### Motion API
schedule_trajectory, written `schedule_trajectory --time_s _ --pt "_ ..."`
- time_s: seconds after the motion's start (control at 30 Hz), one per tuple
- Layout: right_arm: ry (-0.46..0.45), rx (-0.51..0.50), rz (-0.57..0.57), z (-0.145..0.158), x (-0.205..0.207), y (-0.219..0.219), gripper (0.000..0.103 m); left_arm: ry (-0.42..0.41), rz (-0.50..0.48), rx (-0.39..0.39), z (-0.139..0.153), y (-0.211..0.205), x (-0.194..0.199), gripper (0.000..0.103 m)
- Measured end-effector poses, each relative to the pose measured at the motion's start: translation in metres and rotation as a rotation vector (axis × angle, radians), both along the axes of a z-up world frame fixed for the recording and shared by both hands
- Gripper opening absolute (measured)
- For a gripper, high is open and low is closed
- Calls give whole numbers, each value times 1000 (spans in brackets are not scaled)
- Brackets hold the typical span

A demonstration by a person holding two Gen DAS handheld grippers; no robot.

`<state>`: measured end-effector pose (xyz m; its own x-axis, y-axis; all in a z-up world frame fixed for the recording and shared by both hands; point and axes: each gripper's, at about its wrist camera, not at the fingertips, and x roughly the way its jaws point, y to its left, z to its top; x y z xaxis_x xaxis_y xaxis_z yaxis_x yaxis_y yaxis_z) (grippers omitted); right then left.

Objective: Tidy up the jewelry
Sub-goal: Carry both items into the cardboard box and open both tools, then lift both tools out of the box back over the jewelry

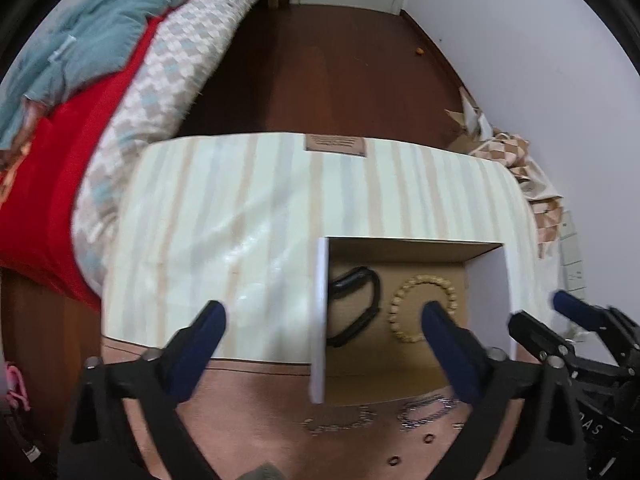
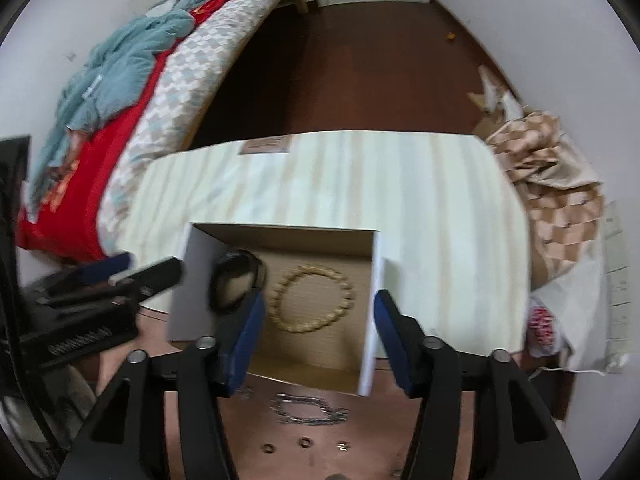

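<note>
An open cardboard box with white walls (image 1: 319, 320) (image 2: 372, 312) sits on the table. Inside lie a black smart band (image 1: 356, 304) (image 2: 236, 280) on the left and a wooden bead bracelet (image 1: 420, 304) (image 2: 310, 298) on the right. In front of the box on the brown mat lie two chain bracelets (image 1: 426, 406) (image 2: 310, 406) (image 1: 340, 424) and small rings (image 2: 306, 443) (image 1: 394, 460). My left gripper (image 1: 324, 316) is open and empty, hovering over the box's left wall. My right gripper (image 2: 320, 308) is open and empty above the bead bracelet.
A striped cream board (image 1: 224, 216) (image 2: 420, 200) lies under the box. A bed with red and blue bedding (image 1: 80, 100) (image 2: 120, 88) is at the left. Checkered bags (image 2: 560, 200) sit at the right by the wall. Dark wood floor (image 1: 320, 60) lies beyond.
</note>
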<state>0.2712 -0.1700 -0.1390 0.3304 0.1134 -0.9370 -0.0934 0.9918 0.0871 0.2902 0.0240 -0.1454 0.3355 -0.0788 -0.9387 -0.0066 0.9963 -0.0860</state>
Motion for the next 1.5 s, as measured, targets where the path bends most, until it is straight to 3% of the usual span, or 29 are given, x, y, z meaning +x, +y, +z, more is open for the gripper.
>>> schedule_trajectory --time_s 0.07,0.13,0.33,0.67,1.07,1.5 --pt "12 -49 -19 -7 -6 -1 88 -11 11 38 -3 3 -7 101" --pt "27 -75 -37 -16 -13 -2 94 -24 19 68 -6 4 -15 102" --pt "36 -114 -61 -34 -28 1 99 -37 35 131 -16 7 -32 102" --pt "-5 -126 -94 -21 -46 -1 100 -93 55 134 5 8 -54 102" --pt "-140 -149 -105 42 -92 5 100 -207 57 143 57 10 -104 102" --pt "-250 -106 -117 91 -147 15 100 -260 76 108 76 21 -150 102"
